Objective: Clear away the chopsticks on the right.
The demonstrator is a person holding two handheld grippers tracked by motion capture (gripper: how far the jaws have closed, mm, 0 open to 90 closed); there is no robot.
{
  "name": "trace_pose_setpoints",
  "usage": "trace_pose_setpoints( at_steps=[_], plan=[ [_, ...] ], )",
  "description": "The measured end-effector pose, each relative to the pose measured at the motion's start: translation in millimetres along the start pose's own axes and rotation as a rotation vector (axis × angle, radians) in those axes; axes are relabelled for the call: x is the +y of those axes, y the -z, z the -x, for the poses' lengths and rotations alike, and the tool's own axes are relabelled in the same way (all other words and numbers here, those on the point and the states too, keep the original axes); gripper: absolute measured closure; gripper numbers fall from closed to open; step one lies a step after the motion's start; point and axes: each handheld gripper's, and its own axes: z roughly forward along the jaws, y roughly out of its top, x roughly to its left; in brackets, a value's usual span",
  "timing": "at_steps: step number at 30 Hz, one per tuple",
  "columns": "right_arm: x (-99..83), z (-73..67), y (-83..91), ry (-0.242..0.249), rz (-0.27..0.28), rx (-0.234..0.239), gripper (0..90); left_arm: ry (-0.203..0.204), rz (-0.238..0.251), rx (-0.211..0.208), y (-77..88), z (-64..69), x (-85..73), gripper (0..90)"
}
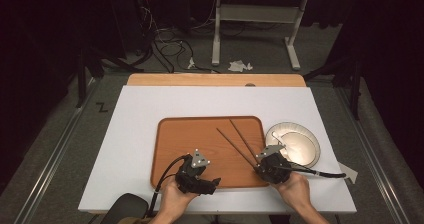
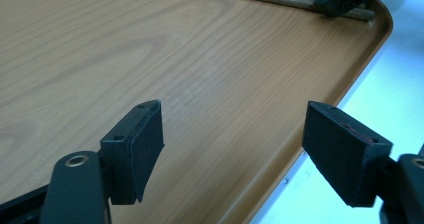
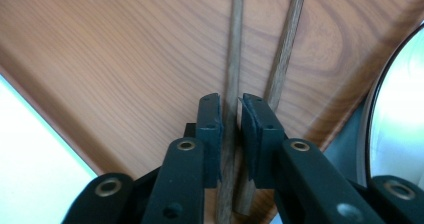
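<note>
Right now the right tool (image 3: pixel 230 115) is reaching over the near right corner of the rounded rectangular brown wooden tray (image 1: pixel 182 134), its two black padded jaws standing narrowly apart with a small gap on either side of one of the two thin dark wooden chopsticks (image 3: pixel 232 59); that stick is lying between the pads without being pressed, while the second stick (image 3: pixel 285 54) is passing just beside the outer face of the right-hand pad. In the high view the right tool (image 1: pixel 260 167) is sitting at the near ends of both chopsticks (image 1: pixel 239 143), which are lying flat on the tray and running away from it toward the tray's far side, close together at the near ends and spreading slightly farther off. Beside the tray's right edge a round white plate with a darker rim (image 1: pixel 300 145) is resting on the white tabletop (image 1: pixel 135 114), close to the right hand (image 1: pixel 295 186). The left tool (image 2: pixel 232 141) is hovering over the tray's near edge with its jaws spread wide and nothing between them, the bare wood grain and a strip of white tabletop showing through the gap; in the high view this left tool (image 1: pixel 212 181) is being held by the left hand (image 1: pixel 175 199), well apart from the chopsticks.
</note>
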Motion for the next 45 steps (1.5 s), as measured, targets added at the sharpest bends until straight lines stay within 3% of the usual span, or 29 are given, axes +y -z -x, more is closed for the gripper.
trace_pose_setpoints(
  at_steps=[6, 11, 14, 15, 21, 25, 36, 45],
  plan=[
    [1.2, -2.3, 5.8, 0.015, 0.066, 0.026, 79.4, -0.002, 0.000, 0.001, -0.3, 0.6, -0.3, 24.8],
    [2.5, -7.9, 2.7, 0.044, 0.085, 0.088, 84.0, -0.004, -0.007, -0.001, -1.0, 0.1, 0.0, 24.8],
    [2.1, -7.6, -5.1, 0.063, 0.039, 0.072, 84.6, -0.006, -0.007, -0.001, -0.7, 0.5, -0.2, 24.8],
    [2.9, -6.2, -6.0, 0.041, 0.032, 0.058, 84.8, -0.007, -0.007, 0.000, -0.4, 0.5, -0.3, 24.8],
    [2.2, -1.5, -6.0, 0.030, 0.029, 0.009, 84.1, -0.005, -0.008, -0.004, -0.8, 0.5, -0.2, 24.8],
    [2.0, -1.4, -5.7, 0.022, 0.028, 0.009, 83.1, -0.006, -0.006, -0.002, -0.3, 0.4, -0.4, 24.8],
    [0.5, -0.1, 10.2, 0.034, 0.096, 0.048, 75.3, 0.000, 0.003, -0.001, 1.3, -0.3, -0.3, 24.9],
    [-11.1, 6.1, 34.0, 0.039, 0.149, 0.034, 67.3, 0.002, 0.007, 0.000, 1.5, -0.4, -0.3, 24.9]
  ],
)
